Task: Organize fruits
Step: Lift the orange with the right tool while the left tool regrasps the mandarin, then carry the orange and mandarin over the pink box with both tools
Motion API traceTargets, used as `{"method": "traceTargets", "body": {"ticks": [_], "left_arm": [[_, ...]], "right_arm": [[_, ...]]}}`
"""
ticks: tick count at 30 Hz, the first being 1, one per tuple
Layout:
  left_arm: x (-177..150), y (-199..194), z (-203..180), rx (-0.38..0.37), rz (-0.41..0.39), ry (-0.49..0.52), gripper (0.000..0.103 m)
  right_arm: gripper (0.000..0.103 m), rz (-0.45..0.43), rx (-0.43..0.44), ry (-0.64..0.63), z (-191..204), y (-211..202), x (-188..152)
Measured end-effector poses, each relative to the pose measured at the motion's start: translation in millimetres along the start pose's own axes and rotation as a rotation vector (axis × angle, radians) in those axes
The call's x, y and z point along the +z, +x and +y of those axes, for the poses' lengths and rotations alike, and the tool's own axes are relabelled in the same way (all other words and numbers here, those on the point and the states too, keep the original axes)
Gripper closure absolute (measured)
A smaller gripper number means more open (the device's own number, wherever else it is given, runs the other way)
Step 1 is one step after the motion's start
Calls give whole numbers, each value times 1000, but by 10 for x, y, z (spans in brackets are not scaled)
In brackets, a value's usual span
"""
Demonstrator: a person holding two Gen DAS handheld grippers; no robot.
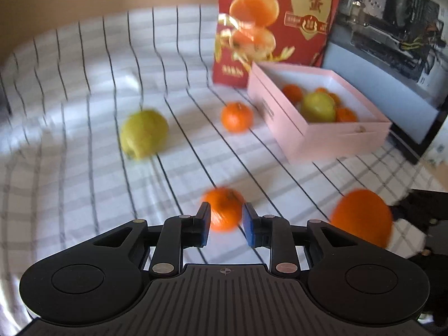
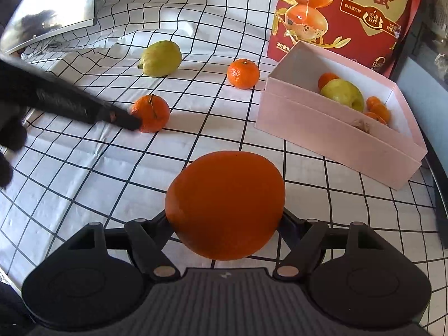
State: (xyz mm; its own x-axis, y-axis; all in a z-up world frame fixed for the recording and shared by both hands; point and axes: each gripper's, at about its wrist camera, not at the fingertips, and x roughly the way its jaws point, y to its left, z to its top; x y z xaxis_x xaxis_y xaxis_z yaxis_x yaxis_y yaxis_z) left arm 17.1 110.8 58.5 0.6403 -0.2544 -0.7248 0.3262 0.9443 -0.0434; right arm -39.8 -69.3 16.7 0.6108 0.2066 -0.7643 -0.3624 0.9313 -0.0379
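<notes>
My left gripper point(image 1: 226, 224) hovers low over the checked cloth, its blue pads a narrow gap apart. A small tangerine point(image 1: 224, 210) sits just past the tips, wider than the gap, and the pads do not press on it. The right wrist view shows that tangerine point(image 2: 152, 113) resting on the cloth with a dark left finger point(image 2: 123, 119) at its near side. My right gripper point(image 2: 224, 218) is shut on a large orange point(image 2: 224, 204), which hides its fingertips. A pink box point(image 2: 322, 128) at the right holds a green fruit point(image 2: 343, 93) and several tangerines.
A loose green fruit point(image 2: 161, 58) and another tangerine point(image 2: 243, 73) lie further back on the cloth. A red printed bag point(image 2: 350, 14) stands behind the box. A silver panel point(image 2: 56, 5) leans at the far left. A dark screen point(image 1: 392, 42) borders the box.
</notes>
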Motion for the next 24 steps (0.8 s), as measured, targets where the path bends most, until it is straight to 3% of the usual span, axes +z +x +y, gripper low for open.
{"method": "traceTargets", "body": {"ticks": [3,6,9,11,14,17,20,21,24], "left_arm": [[108,173,-75,11,43,47,71],[167,303,-193,50,63,124,49],[173,370,-217,38,86,142,30],[173,429,-185,33,107,134,26],[178,528,-78,40,146,106,29],[167,607,58,-7,181,41,36],[156,584,124,-21,154,-7,45],[152,577,134,-31,143,-22,53],[146,567,152,-41,123,-57,53]], "right_arm": [[26,-2,1,15,-5,-3,-10],[26,0,4,19,-7,-3,-15],[25,2,2,18,4,-12,-21],[25,0,0,20,9,-18,-31],[25,-1,0,22,2,-27,-42],[25,-1,0,21,-15,-26,-46],[25,2,2,25,-23,-18,-37],[25,3,4,27,-24,-12,-32],[24,4,9,30,-27,5,-17]]}}
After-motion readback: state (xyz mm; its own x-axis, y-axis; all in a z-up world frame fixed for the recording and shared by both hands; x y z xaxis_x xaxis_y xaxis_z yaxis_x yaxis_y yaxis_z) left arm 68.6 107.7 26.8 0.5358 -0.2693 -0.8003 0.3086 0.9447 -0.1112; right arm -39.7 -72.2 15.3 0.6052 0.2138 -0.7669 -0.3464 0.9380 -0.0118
